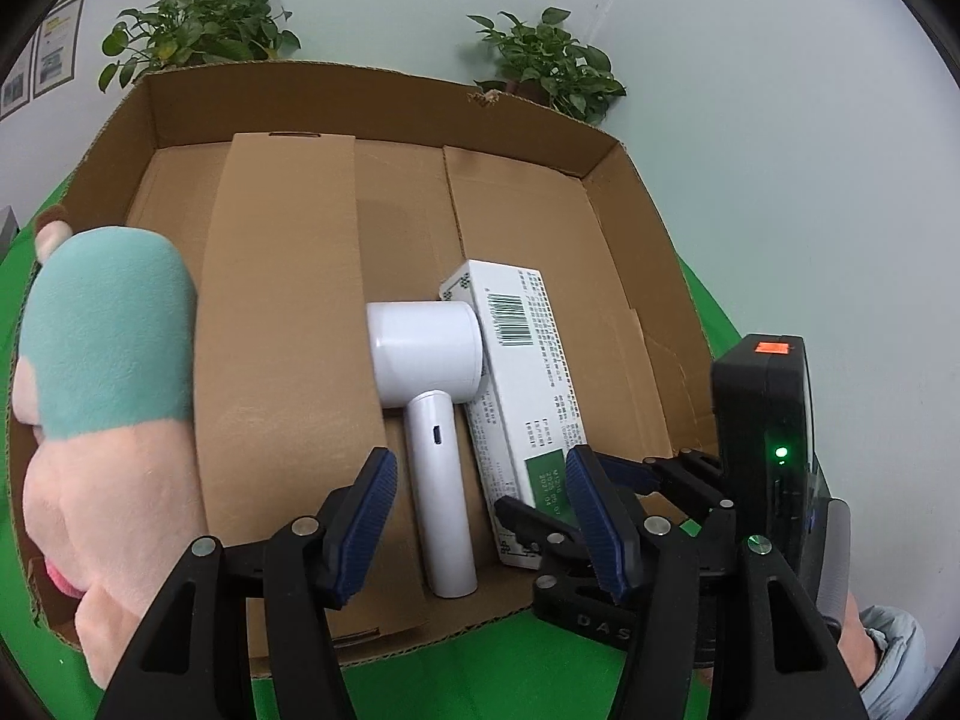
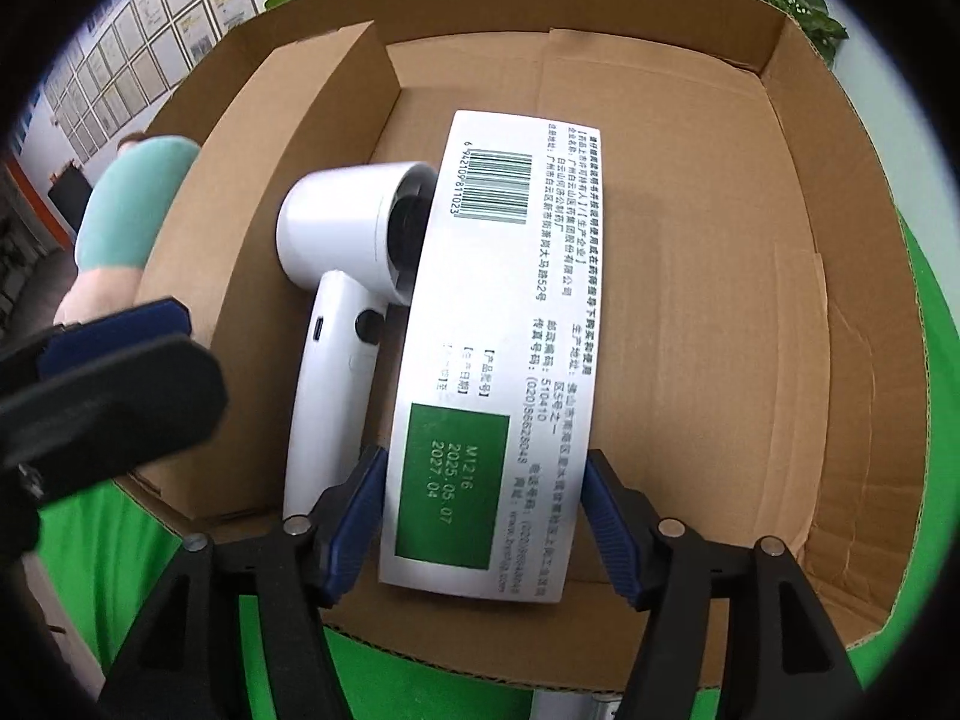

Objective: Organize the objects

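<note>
A white hand-held fan (image 1: pixel 429 396) lies in the open cardboard box (image 1: pixel 588 138), next to a long white carton with a barcode and green patch (image 1: pixel 522 396). My left gripper (image 1: pixel 480 516) is open and empty, its fingers either side of the fan's handle near the box's front edge. My right gripper (image 2: pixel 483 516) has its blue pads on both sides of the carton (image 2: pixel 498 324), at its near end; it looks shut on it. The fan (image 2: pixel 342 276) lies left of the carton. The right gripper also shows in the left wrist view (image 1: pixel 606 474).
A plush toy, teal and pink (image 1: pixel 102 396), leans over the box's left wall. A cardboard divider (image 1: pixel 282 276) runs down the box's left part. The box sits on a green surface (image 1: pixel 468 660). Potted plants (image 1: pixel 540 60) stand behind. The left gripper appears in the right wrist view (image 2: pixel 108 378).
</note>
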`<action>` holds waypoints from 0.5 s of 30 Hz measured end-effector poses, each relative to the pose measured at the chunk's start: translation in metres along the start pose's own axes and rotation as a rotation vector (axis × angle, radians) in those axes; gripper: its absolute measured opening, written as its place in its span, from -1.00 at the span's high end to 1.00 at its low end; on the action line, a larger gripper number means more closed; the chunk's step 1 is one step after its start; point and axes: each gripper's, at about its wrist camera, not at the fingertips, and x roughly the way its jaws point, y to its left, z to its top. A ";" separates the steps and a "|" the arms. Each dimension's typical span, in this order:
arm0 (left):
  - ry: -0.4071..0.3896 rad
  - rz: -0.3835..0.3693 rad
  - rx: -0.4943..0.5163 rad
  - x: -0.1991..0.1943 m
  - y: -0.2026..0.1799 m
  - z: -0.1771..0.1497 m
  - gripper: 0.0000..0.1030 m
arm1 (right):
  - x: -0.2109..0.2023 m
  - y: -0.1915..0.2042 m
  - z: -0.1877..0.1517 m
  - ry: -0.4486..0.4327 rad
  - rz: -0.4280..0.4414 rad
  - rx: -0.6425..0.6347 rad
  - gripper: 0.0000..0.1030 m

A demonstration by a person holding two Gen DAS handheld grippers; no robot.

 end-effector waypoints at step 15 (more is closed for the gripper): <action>-0.223 0.193 0.102 -0.033 -0.030 -0.021 -0.66 | -0.077 -0.007 -0.009 -0.372 -0.033 0.031 -1.00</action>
